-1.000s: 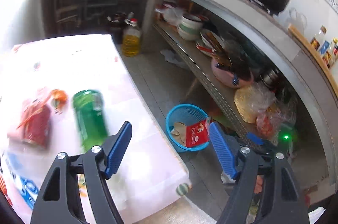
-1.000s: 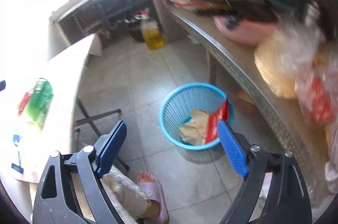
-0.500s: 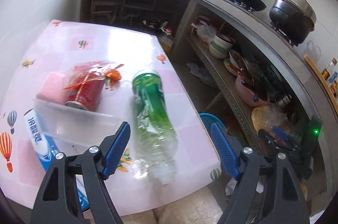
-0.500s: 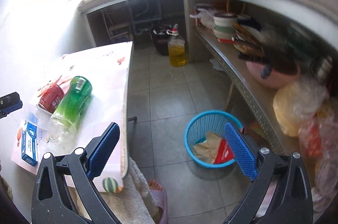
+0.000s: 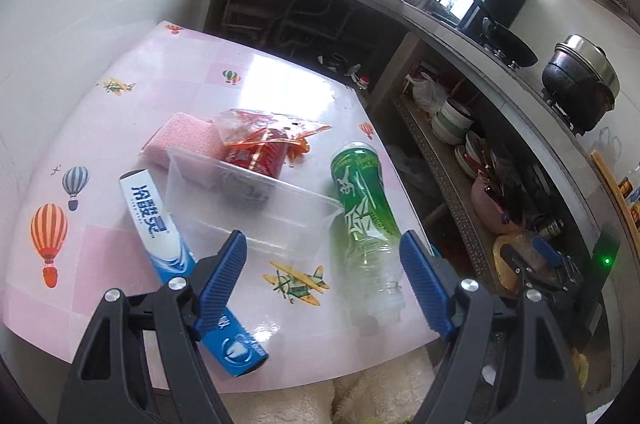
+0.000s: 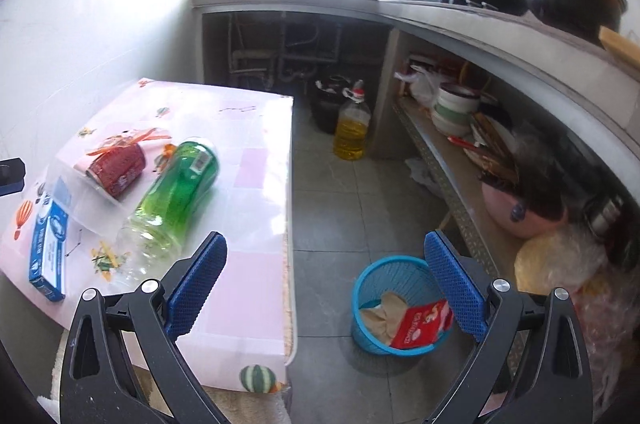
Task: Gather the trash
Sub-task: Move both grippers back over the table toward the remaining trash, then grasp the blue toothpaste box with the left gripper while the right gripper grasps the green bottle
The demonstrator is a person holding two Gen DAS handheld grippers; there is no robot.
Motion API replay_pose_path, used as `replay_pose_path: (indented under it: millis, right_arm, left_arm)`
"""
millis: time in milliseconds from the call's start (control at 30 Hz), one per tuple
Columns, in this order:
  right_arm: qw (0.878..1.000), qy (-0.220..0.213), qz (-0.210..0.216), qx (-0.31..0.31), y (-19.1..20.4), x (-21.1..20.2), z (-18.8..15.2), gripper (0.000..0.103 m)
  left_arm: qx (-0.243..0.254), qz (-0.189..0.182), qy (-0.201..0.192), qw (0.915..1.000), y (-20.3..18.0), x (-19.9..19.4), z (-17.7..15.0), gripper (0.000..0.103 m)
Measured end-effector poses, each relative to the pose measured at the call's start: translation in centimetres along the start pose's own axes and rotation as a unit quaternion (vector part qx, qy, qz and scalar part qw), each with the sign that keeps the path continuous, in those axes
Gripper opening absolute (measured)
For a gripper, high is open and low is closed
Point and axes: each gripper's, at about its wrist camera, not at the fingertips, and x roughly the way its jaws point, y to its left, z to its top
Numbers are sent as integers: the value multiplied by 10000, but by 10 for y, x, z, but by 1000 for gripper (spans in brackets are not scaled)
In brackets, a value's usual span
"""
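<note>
On the pink table [image 5: 120, 96] lie a green plastic bottle [image 5: 362, 200], a clear plastic tub [image 5: 256, 202], a red can in a clear bag [image 5: 260, 148], a pink sponge [image 5: 182, 140] and a blue-white toothpaste box [image 5: 160, 228]. My left gripper [image 5: 322, 288] is open and empty, just above the table's near edge, in front of the tub and bottle. My right gripper [image 6: 326, 288] is open and empty, over the table's right edge and floor. The bottle [image 6: 176, 192], can [image 6: 118, 168] and box [image 6: 50, 248] show at its left. The blue trash basket [image 6: 384, 272] holds paper and a red wrapper.
A long counter with a shelf of bowls and bags [image 6: 480, 152] runs along the right. An oil jug [image 6: 352, 132] stands on the tiled floor. A black pot [image 5: 580, 80] and wok sit on the counter. My right gripper shows at the right in the left view [image 5: 536, 264].
Both grippers have swung left and up, from the basket and floor toward the table. The left now faces the tub, bottle and box. Both stay open and empty.
</note>
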Motion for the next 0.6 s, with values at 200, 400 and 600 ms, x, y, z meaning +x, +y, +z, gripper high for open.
replay_pose_path:
  millis: [200, 400, 600]
  right_arm:
    - [9988, 77, 457, -177, 16, 3, 5, 95]
    - [9957, 287, 884, -15, 29, 8, 8, 95]
    - [9900, 559, 1288, 121, 37, 15, 7, 95]
  left_arm:
    - [-295, 173, -83, 9994, 33, -12, -10, 77]
    - [-557, 143, -55, 9983, 53, -10, -18, 77]
    - [-656, 292, -7, 9974, 62, 2, -24, 77]
